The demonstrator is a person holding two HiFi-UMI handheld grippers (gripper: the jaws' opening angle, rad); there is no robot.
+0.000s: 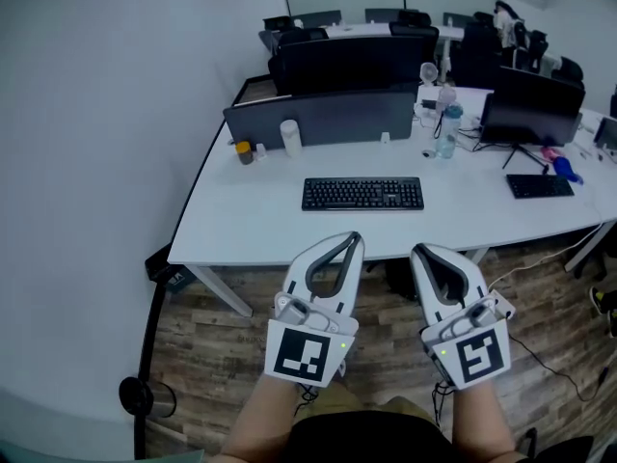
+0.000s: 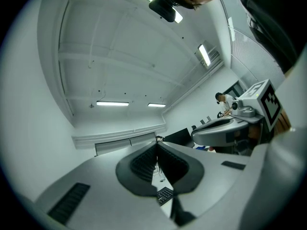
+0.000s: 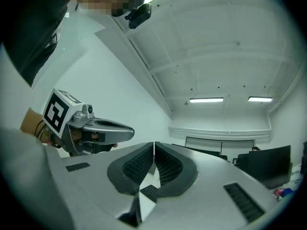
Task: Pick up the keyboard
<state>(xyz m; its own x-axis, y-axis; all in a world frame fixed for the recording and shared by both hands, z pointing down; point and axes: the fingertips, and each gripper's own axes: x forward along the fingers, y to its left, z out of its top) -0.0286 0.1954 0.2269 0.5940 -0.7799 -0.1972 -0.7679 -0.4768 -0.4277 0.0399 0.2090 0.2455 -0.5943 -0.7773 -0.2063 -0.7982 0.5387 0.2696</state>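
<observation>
A black keyboard (image 1: 362,194) lies flat near the middle of the white desk (image 1: 251,225), parallel to its front edge. My left gripper (image 1: 355,238) hangs in front of the desk edge, short of the keyboard, jaws shut with nothing between them. My right gripper (image 1: 422,252) sits beside it to the right, also shut and empty. In the left gripper view a corner of the keyboard (image 2: 164,194) shows below the closed left gripper (image 2: 156,146). In the right gripper view a piece of the keyboard (image 3: 150,191) shows under the closed right gripper (image 3: 154,145).
A grey divider panel (image 1: 323,119) stands behind the keyboard, with a white cup (image 1: 290,137) and a small jar (image 1: 245,152) at its left. Bottles (image 1: 446,128) stand right of it. A second keyboard (image 1: 540,186) and a monitor (image 1: 521,123) occupy the right. A black stand (image 1: 145,394) rises at the left.
</observation>
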